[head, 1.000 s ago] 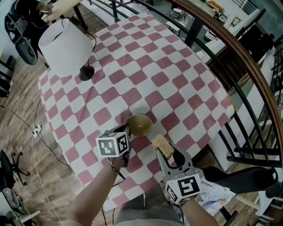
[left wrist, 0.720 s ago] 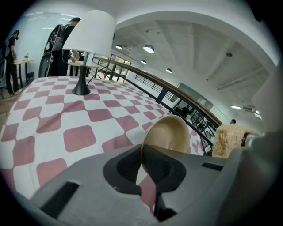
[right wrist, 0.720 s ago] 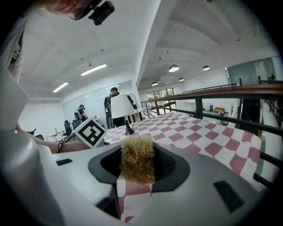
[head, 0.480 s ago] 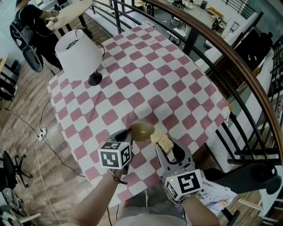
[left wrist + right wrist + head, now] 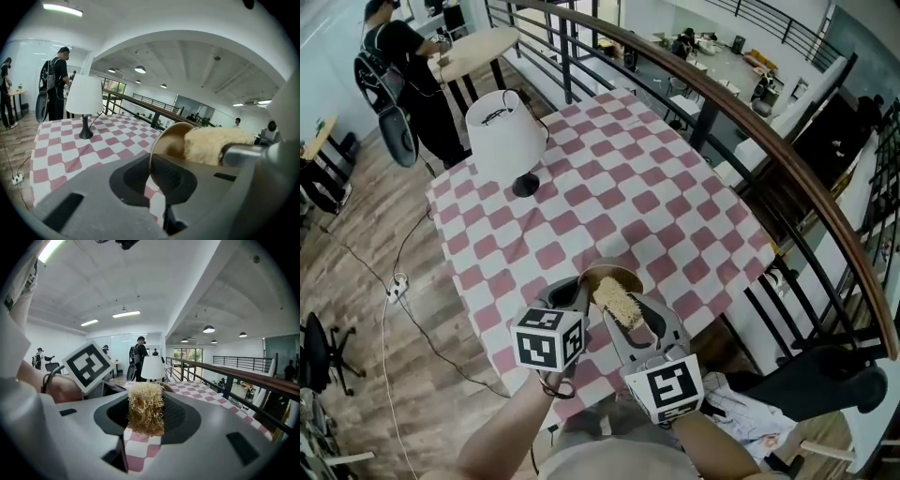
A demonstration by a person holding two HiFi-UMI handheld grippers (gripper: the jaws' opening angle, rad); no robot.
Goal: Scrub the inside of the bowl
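The left hand-held gripper (image 5: 579, 289) is pinched tight on the rim of a small round tan-brown bowl (image 5: 169, 139), holding it tipped on its side, clear of the bench (image 5: 609, 192) with its red-and-white checked cloth and above the bench's near edge. The right hand-held gripper (image 5: 146, 417) is clamped on a straw-coloured fibrous scrubbing pad (image 5: 146, 406). The pad's far end reaches into the bowl's mouth.
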